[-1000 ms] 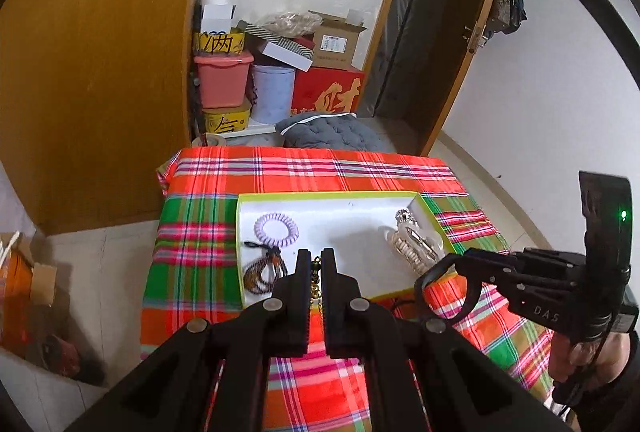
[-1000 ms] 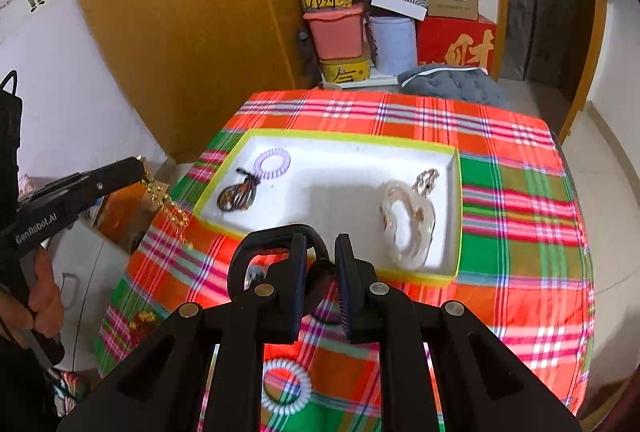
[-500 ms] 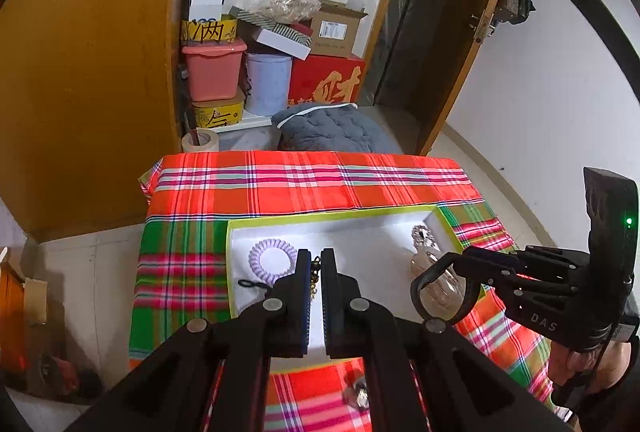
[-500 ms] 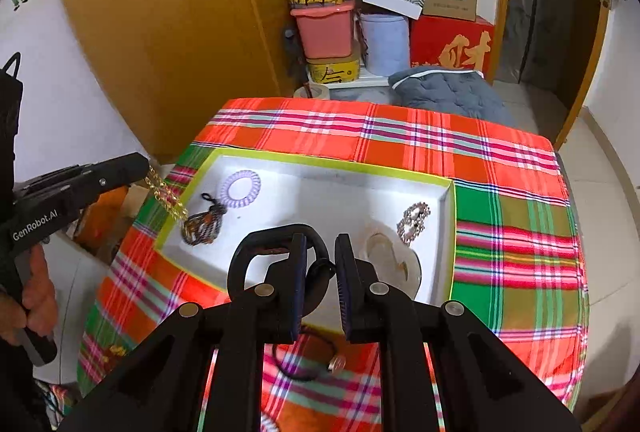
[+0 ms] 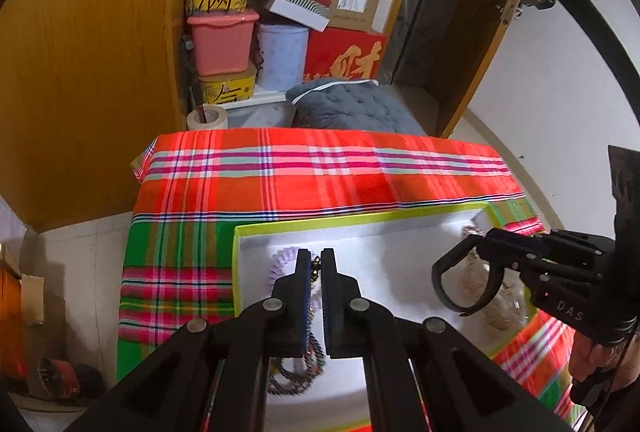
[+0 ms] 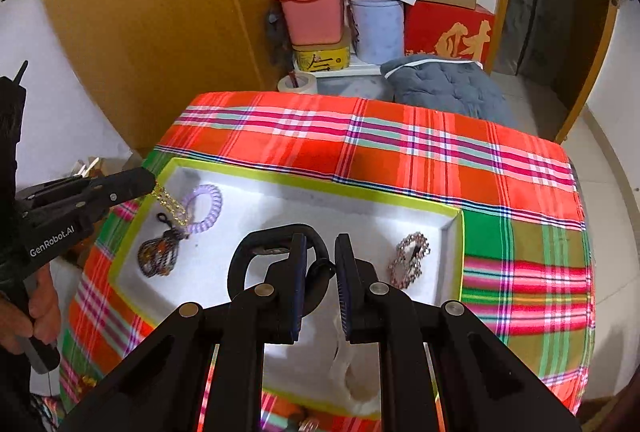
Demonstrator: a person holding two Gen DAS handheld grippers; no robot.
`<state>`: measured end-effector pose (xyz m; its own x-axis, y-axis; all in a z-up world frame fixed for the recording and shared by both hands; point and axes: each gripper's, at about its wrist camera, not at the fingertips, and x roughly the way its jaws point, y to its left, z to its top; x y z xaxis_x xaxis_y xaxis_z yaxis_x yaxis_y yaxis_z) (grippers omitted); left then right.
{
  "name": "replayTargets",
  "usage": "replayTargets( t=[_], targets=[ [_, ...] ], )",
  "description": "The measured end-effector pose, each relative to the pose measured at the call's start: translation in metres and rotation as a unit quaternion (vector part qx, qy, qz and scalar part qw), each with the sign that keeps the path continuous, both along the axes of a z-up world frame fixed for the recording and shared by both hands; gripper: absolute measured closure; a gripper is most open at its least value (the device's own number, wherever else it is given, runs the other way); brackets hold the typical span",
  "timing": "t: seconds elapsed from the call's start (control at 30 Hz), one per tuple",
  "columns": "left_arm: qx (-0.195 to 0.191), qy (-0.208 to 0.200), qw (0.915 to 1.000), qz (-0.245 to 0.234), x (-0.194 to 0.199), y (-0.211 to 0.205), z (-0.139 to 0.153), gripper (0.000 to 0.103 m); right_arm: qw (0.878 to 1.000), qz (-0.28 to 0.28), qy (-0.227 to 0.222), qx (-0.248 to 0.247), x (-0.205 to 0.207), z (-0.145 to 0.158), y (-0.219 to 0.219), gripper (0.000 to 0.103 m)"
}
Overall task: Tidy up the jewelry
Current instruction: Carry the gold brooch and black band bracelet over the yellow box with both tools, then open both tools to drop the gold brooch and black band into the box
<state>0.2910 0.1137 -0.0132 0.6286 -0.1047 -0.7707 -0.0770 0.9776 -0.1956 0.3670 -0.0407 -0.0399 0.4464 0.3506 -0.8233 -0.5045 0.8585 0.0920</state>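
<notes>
Left gripper [image 5: 316, 264]: I'm seeing its fingers clenched on a gold chain [image 6: 172, 201], which is hanging over the tray's left end.
Right gripper [image 6: 320, 256]: I'm seeing it clamped on a black hairband [image 6: 276, 236], holding the loop over the middle of the tray, near its front edge.
Tray [image 6: 320, 187]: white inside with a yellow-green rim, sitting on the front half of the plaid tablecloth [image 6: 400, 151].
Beaded bracelet [image 6: 158, 256]: dark, bunched, lying in the tray's left end toward the front.
Purple coil hair tie [image 6: 204, 207]: lying just behind the bracelet, near the tray's far left corner; the chain's lower end is dangling right beside it, and I cannot tell whether they are touching.
Rhinestone clip [image 6: 410, 258]: lying at the tray's right end.
Pale necklace [image 5: 492, 296]: lying in the tray's right end, partly behind the black loop.
Beyond the table: a grey cushion [image 6: 444, 87] on the floor, then a pink bin [image 6: 314, 13] and a red box [image 6: 448, 31] stacked by the wall.
</notes>
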Motion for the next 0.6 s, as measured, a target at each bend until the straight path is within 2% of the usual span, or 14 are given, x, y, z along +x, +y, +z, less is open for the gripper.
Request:
replayTargets(
  t=[0.3,0.6],
  targets=[
    [0.004,0.023,0.9996,0.014,0.007,0.011,-0.025,0.099,0.999,0.003,0.018,-0.03,0.022,-0.025,0.015,0.088],
    [0.013,0.022,0.9996,0.008,0.008,0.008,-0.029,0.098,0.999,-0.003,0.038,-0.031,0.031,-0.038,0.018,0.088]
  ],
)
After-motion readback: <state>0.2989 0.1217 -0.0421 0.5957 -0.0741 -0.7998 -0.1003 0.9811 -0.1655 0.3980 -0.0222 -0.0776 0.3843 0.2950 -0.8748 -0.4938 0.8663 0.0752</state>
